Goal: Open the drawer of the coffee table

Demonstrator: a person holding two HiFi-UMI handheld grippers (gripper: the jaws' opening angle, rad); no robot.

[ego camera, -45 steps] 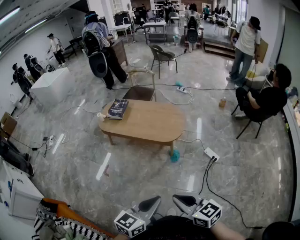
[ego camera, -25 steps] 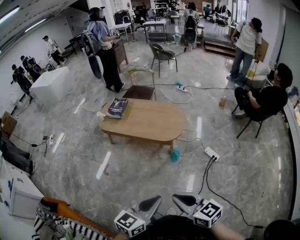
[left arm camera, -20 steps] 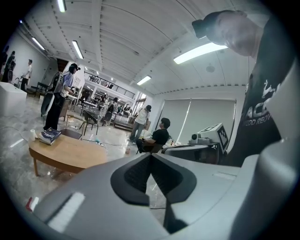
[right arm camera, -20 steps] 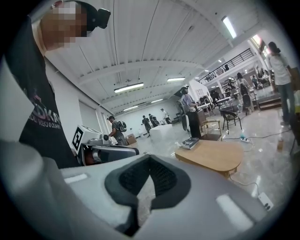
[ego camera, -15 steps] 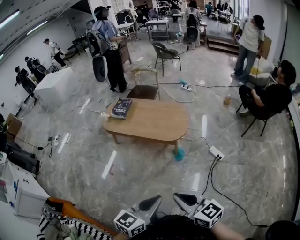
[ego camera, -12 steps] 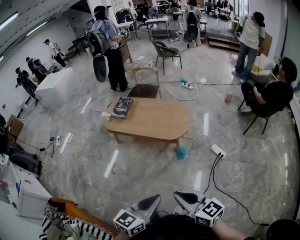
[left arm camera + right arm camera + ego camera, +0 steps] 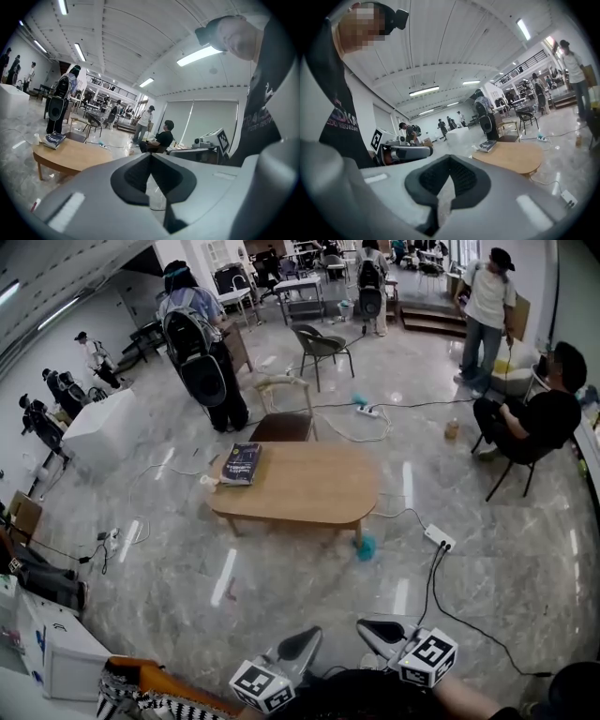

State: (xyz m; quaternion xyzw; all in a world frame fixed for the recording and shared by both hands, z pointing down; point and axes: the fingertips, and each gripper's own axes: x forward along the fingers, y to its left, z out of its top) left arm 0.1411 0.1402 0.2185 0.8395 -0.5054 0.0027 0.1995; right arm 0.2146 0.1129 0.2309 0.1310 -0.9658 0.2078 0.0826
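Count of things in the room

One coffee table [image 7: 309,488] is in the middle of the frame, with one book [image 7: 241,463] on it and one white cup [image 7: 207,481] at its left end. Chairs are three: a wooden chair [image 7: 281,409] just behind the table, a dark chair [image 7: 319,343] above it, a black chair [image 7: 511,479] at the right. White power strips are also three: upper middle [image 7: 367,412], right of the table [image 7: 438,537], left side [image 7: 111,540]. Seven people can be counted: a person with a backpack [image 7: 192,343], a person in a white shirt [image 7: 487,301], a seated person [image 7: 539,418], a person at top centre [image 7: 368,282], three far persons at the left edge [image 7: 91,348] [image 7: 64,385] [image 7: 33,418]. At the lower edge, two grippers: left gripper [image 7: 311,637], right gripper [image 7: 366,626]
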